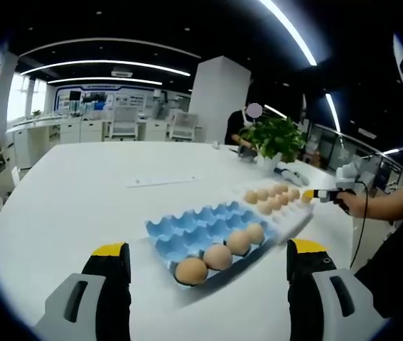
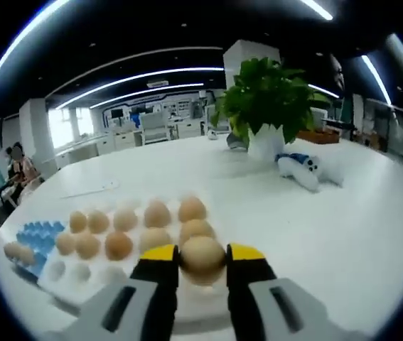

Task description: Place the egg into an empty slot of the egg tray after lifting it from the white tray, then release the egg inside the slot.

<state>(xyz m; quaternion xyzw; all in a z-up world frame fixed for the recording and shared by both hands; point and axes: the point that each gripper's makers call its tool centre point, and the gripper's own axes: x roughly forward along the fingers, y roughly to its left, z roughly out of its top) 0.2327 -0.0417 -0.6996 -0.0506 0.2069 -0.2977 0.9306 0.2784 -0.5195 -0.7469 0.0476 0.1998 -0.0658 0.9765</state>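
Observation:
A blue egg tray (image 1: 180, 227) lies on the white table (image 1: 80, 199), with a row of several brown eggs (image 1: 217, 256) along its near edge. My left gripper (image 1: 207, 249) hovers open just in front of it, holding nothing. Beyond it sits the white tray (image 1: 293, 220), which carries several eggs (image 1: 269, 199). My right gripper (image 2: 202, 254) is shut on a brown egg (image 2: 202, 257) at the near edge of the white tray (image 2: 66, 273). I cannot tell whether the egg still rests in it. The blue egg tray (image 2: 38, 234) is at the far left.
A potted plant (image 2: 269, 99) stands behind the white tray, with a blue-and-white object (image 2: 297, 169) lying beside it. A sheet of paper (image 1: 164, 180) lies mid-table. A person's hand (image 1: 357, 202) holds the right gripper (image 1: 322, 194). Desks and chairs fill the room behind.

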